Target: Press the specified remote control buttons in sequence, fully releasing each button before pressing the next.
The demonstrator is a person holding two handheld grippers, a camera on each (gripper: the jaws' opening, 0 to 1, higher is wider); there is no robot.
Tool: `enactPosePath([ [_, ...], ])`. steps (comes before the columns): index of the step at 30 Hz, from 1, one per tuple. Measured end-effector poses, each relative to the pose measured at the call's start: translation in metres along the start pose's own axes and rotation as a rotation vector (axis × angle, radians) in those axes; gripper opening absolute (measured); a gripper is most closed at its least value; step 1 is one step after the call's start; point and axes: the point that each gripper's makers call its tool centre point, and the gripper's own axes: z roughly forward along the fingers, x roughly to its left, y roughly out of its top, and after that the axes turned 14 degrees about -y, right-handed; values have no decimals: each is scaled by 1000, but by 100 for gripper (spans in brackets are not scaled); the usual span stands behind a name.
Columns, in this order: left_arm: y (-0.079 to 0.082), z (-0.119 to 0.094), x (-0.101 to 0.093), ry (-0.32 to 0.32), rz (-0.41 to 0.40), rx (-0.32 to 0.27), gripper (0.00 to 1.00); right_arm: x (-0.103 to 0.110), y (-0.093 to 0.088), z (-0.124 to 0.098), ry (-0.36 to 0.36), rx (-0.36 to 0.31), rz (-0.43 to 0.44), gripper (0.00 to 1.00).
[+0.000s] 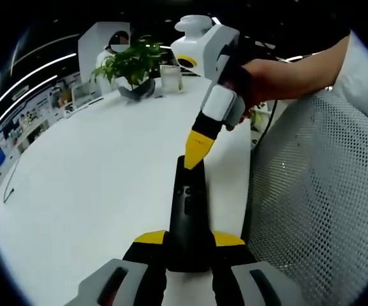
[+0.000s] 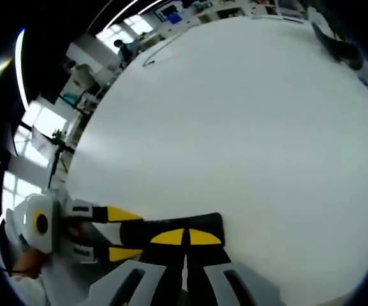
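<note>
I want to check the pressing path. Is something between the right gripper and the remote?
Nothing visible. The right gripper, jaws shut, has its yellow tip right at the far end of the remote; contact is uncertain. The left gripper clamps the remote's near end.

Black remote control [image 1: 188,220] clamped in the left gripper [image 1: 189,245] over the white desk [image 1: 94,185].

Yellow-tipped jaws closed on the remote's near end, its length running away up the view. Right gripper [image 1: 195,152], held by a hand [image 1: 250,86], coming down from above with yellow tips together, touching the remote's far end. Potted plant [image 1: 132,67] at the desk's far edge; mesh chair back [image 1: 317,204] at the right.
</note>
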Motion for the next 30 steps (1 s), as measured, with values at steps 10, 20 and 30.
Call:
enactPosePath([
  [10, 0, -1, -1, -1, 0, 0, 25, 1, 0, -1, -16, -18, -54, 0],
  [20, 0, -1, -1, 1, 7, -1, 25, 1, 0, -2, -12, -11, -55, 0],
  [30, 1, 0, -3, -4, 16, 2, 24, 2, 0, -2, -33, -14, -95, 0],
])
